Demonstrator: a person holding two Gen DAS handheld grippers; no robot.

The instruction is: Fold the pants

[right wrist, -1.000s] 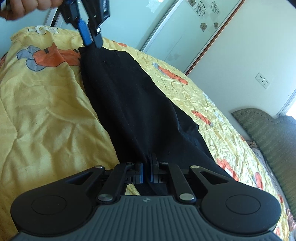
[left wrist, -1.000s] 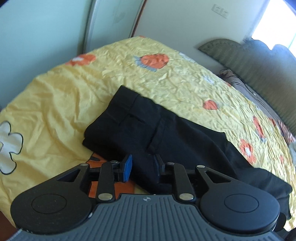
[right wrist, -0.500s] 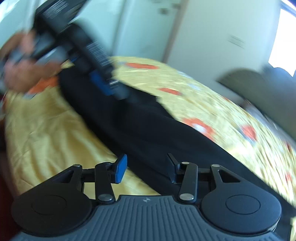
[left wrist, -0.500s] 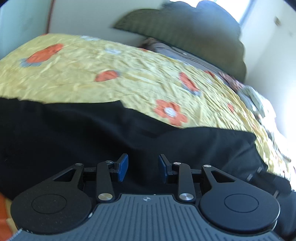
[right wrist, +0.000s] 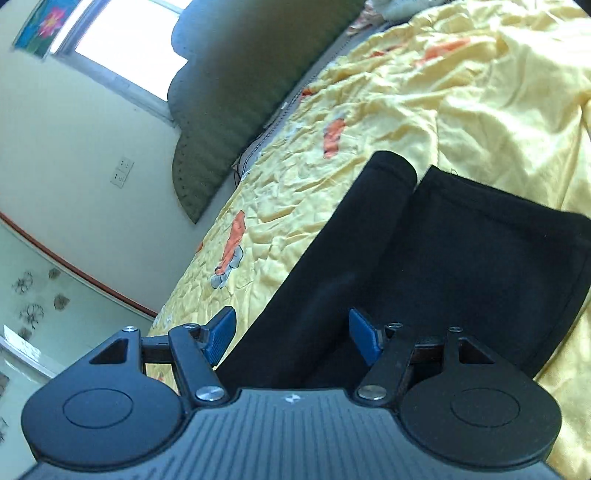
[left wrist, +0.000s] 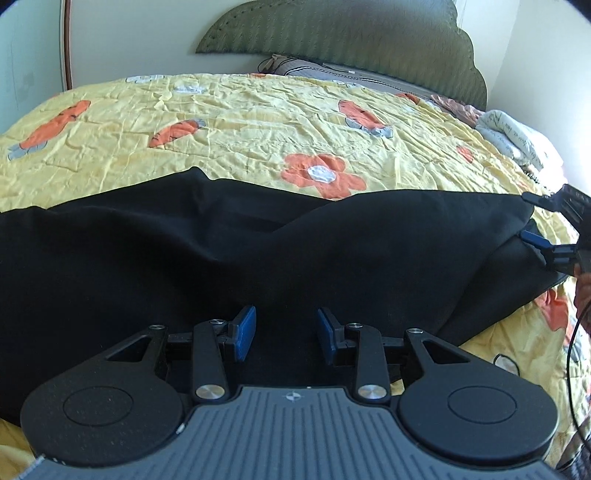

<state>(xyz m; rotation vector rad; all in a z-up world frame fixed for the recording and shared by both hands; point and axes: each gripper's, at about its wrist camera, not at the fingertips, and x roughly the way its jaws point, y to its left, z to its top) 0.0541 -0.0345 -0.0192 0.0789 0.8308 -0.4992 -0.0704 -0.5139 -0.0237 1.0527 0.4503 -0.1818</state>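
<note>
The black pants (left wrist: 229,251) lie lengthwise across the yellow flowered bedspread (left wrist: 258,122). My left gripper (left wrist: 286,334) is open and empty, low over the middle of the pants. My right gripper (right wrist: 291,334) is open and empty, over the leg end of the pants (right wrist: 436,258), where the two leg cuffs lie side by side. In the left wrist view the right gripper (left wrist: 535,218) shows at the right edge, open at the pants' end.
A green padded headboard (left wrist: 343,33) stands at the far side of the bed. A grey pillow strip (left wrist: 354,72) and a white bundle of cloth (left wrist: 517,136) lie near it. A wall with a socket (right wrist: 123,171) and a window (right wrist: 122,48) is beyond.
The right gripper has let go of the pants and opened. The left gripper has swung from the waistband towards the middle of the pants. Both views have turned towards the headboard.
</note>
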